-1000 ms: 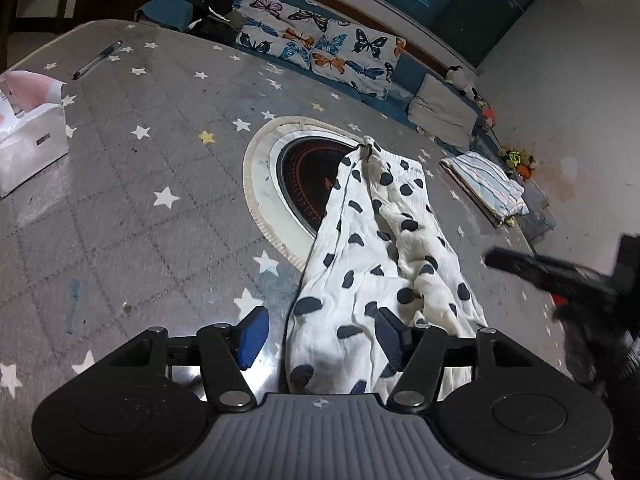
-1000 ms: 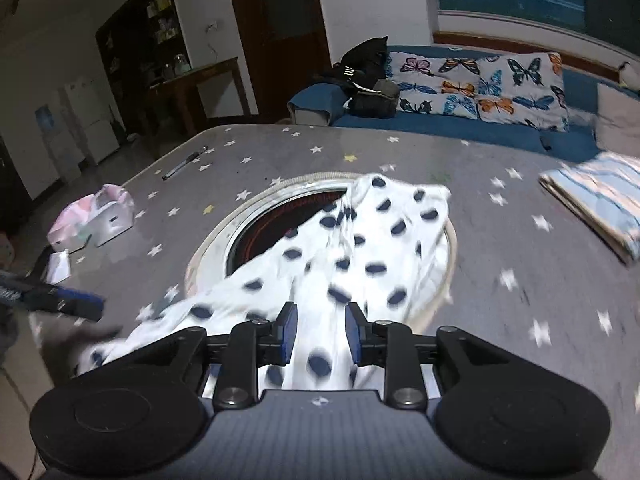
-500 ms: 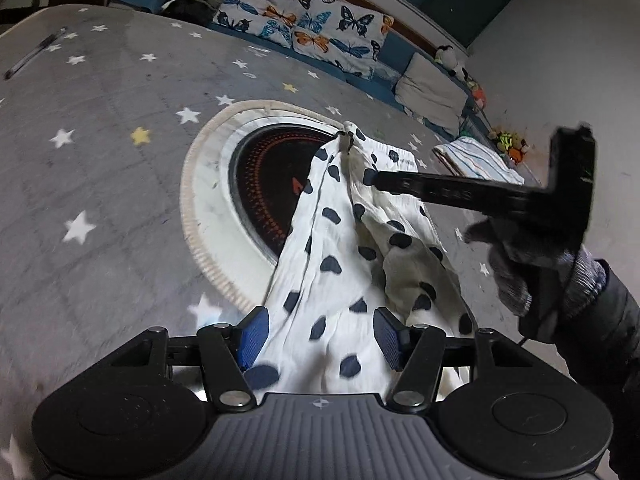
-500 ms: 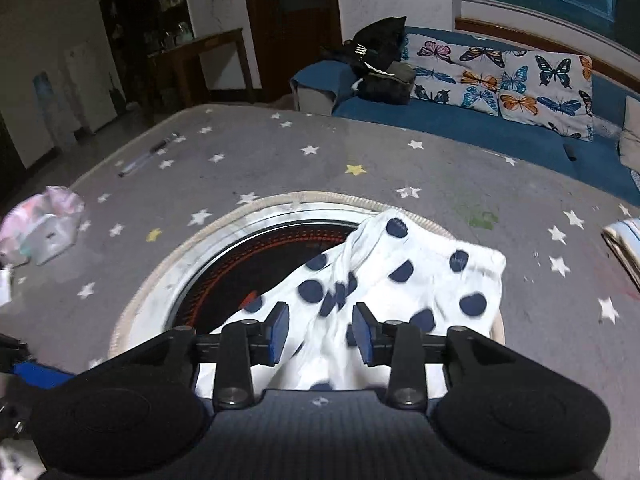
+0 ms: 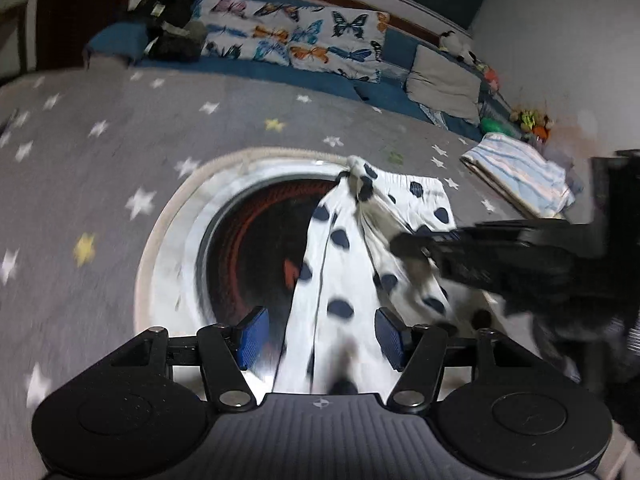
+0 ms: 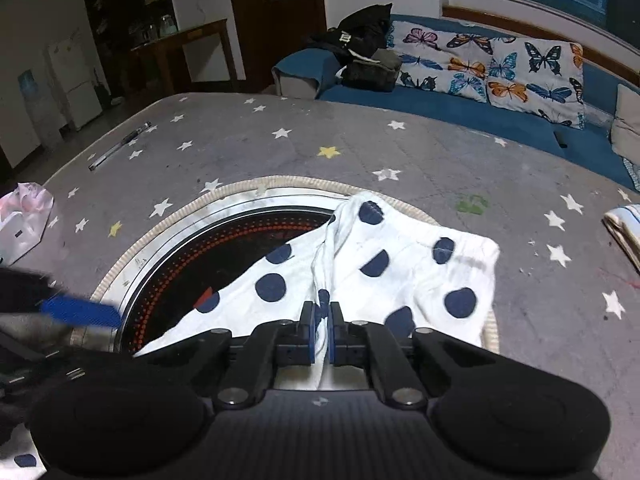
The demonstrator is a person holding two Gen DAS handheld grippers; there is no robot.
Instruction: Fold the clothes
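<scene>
A: Where is the garment?

B: The white polka-dot garment (image 6: 372, 264) lies at centre frame in the right wrist view, draped half over a round black plate (image 6: 224, 256) ringed with a pale rim and set into the grey star-print table (image 6: 280, 148). In the left wrist view it runs from the centre down to the bottom edge.

A: And the jaws?

B: The right gripper (image 6: 321, 334) has its jaws nearly together, pinching a bunched fold of the cloth at lower centre. The left gripper (image 5: 322, 336) has its jaws wide, the cloth lying between the blue pads without either pad touching it. The view is blurred.

A: What is around it?

B: A folded striped cloth (image 5: 520, 176) sits at right of the left view, a pen (image 6: 120, 146) at upper left of the right view, a pink-and-white bag (image 6: 24, 220) at the left edge, and butterfly cushions (image 6: 492, 66) on a blue sofa at upper right.
</scene>
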